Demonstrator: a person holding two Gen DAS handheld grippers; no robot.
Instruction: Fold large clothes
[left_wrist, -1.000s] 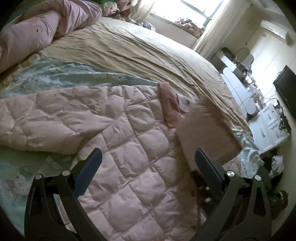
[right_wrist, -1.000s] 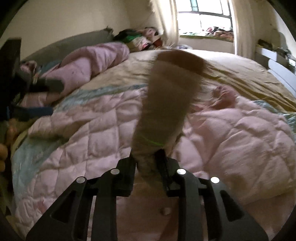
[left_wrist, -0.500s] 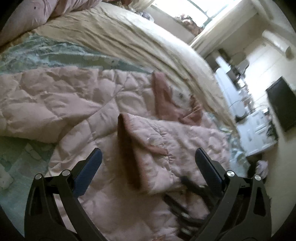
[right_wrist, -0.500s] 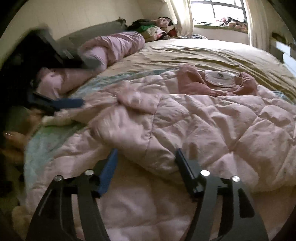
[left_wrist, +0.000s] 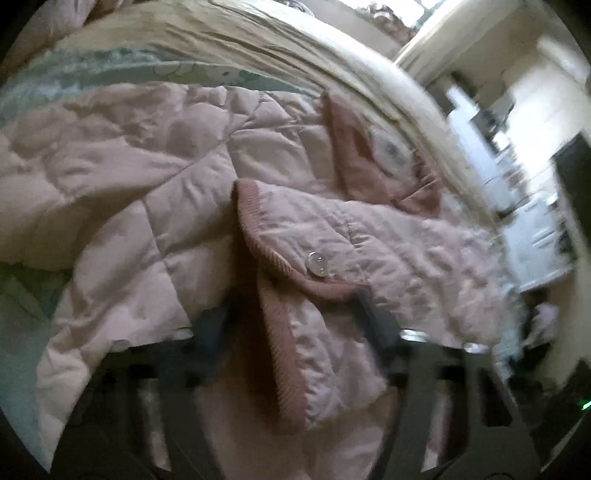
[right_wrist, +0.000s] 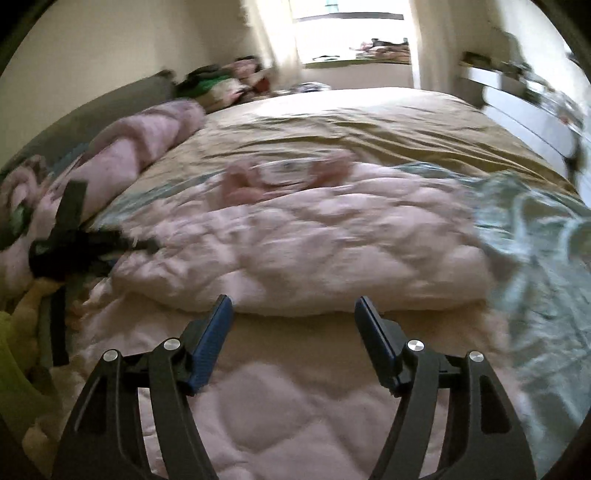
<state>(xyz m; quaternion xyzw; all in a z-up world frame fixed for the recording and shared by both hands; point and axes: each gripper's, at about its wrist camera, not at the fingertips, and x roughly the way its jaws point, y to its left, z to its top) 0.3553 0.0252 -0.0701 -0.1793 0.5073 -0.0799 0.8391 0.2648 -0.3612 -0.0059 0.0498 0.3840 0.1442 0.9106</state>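
I am working over a large bed (right_wrist: 332, 122) with a tan cover, where a pale pink quilted puffer jacket (right_wrist: 303, 240) lies spread out, its darker pink collar toward the far side. In my left wrist view, the left gripper (left_wrist: 295, 325) is blurred; its jaws have just been closing, and the jacket's sleeve end, edged in ribbed darker pink knit cuff (left_wrist: 280, 332), sits between the two fingers. I cannot tell whether the pads press on it yet. A silver snap button (left_wrist: 317, 263) shines on the sleeve just above the cuff. In my right wrist view, the right gripper (right_wrist: 293, 325) hovers over the jacket's near part, its blue-padded jaws standing apart with nothing between them; they have just been opening. A rolled pink blanket (right_wrist: 147, 147) rests along the bed's left side, and a pale green patterned sheet (right_wrist: 535, 229) shows to the right of the jacket.
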